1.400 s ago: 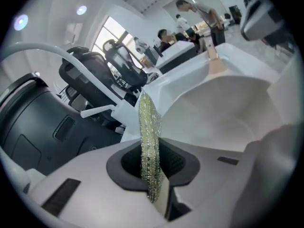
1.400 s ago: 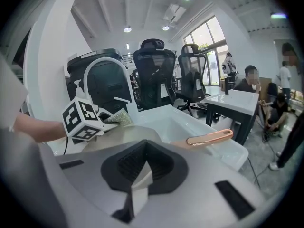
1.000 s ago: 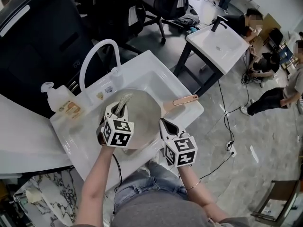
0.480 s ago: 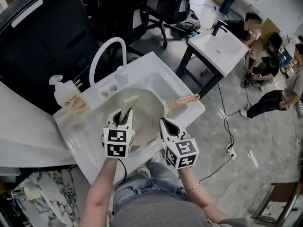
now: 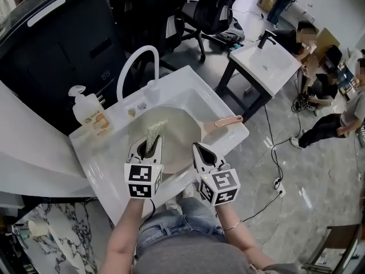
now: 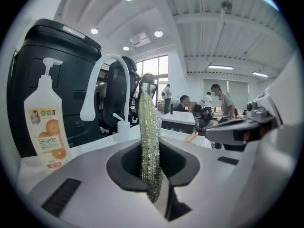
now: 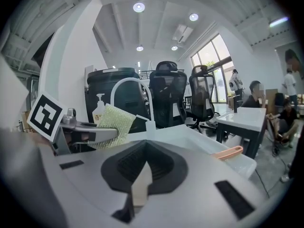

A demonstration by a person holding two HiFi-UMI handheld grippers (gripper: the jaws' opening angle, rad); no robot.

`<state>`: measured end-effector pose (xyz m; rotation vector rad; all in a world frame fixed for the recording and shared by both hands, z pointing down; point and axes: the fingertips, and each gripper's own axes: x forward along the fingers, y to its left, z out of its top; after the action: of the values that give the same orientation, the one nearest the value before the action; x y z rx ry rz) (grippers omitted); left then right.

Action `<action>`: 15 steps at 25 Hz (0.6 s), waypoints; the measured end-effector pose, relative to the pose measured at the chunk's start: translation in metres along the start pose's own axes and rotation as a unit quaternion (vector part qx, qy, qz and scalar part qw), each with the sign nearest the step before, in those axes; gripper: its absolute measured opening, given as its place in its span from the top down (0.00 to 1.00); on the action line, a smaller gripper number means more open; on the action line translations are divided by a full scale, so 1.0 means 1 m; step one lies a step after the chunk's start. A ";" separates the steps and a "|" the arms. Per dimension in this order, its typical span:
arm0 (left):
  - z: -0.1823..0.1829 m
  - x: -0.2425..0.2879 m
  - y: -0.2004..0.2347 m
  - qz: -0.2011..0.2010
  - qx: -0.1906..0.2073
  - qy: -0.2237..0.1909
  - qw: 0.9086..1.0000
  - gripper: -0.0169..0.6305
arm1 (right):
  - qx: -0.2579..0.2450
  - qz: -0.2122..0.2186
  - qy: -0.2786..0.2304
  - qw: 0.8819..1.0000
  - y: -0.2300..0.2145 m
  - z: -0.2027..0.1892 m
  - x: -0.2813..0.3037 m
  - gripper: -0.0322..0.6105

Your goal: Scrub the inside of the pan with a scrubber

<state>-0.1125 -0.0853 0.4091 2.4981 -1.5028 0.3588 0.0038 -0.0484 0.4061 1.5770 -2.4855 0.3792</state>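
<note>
Scrubber and left gripper [image 5: 149,146] have edged a little inward from the pan's far-left rim; the right gripper [image 5: 203,152] has barely moved.

My left jaws are clamped on the scrubber [image 5: 154,131], which sticks out beyond them over the left half of the pan [image 5: 182,138]. The pan lies in the sink [image 5: 188,84], its handle [image 5: 228,120] resting across the sink's right edge. I cannot tell whether the scrubber is touching the pan. My right jaws are pressed together on nothing, at the pan's near-right rim by the sink's front edge. The inside of the pan looks pale and even, with no suds, so I judge the scrubbing hardly started, with most of the inside left to cover.
</note>
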 end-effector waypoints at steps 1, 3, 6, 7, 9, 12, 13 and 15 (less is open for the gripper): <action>0.000 -0.002 0.000 0.000 -0.002 -0.003 1.000 0.88 | 0.000 0.003 -0.002 1.000 0.002 0.000 0.001 0.94; -0.001 -0.005 -0.001 0.001 -0.006 -0.007 1.000 0.88 | -0.001 0.010 -0.004 1.000 0.008 0.002 0.001 0.94; -0.002 -0.009 -0.001 0.002 -0.009 -0.011 1.000 0.88 | -0.004 0.018 -0.009 1.000 0.013 0.004 0.002 0.94; -0.002 -0.009 -0.001 0.003 -0.010 -0.012 1.000 0.88 | -0.005 0.019 -0.010 1.000 0.014 0.005 0.002 0.94; -0.001 -0.010 0.001 0.003 -0.012 -0.013 1.000 0.88 | -0.006 0.022 -0.011 1.000 0.016 0.006 0.003 0.94; -0.002 -0.012 0.003 0.003 -0.015 -0.015 1.000 0.88 | -0.008 0.022 -0.013 1.000 0.019 0.006 0.004 0.94; -0.002 -0.012 0.003 0.002 -0.015 -0.016 1.000 0.88 | -0.009 0.021 -0.014 1.000 0.019 0.006 0.005 0.94; -0.002 -0.012 0.003 0.001 -0.017 -0.017 1.000 0.88 | -0.009 0.019 -0.016 1.000 0.018 0.007 0.005 0.94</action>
<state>-0.1211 -0.0757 0.4076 2.4889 -1.5115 0.2891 -0.0147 -0.0471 0.3984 1.5426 -2.5390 0.3373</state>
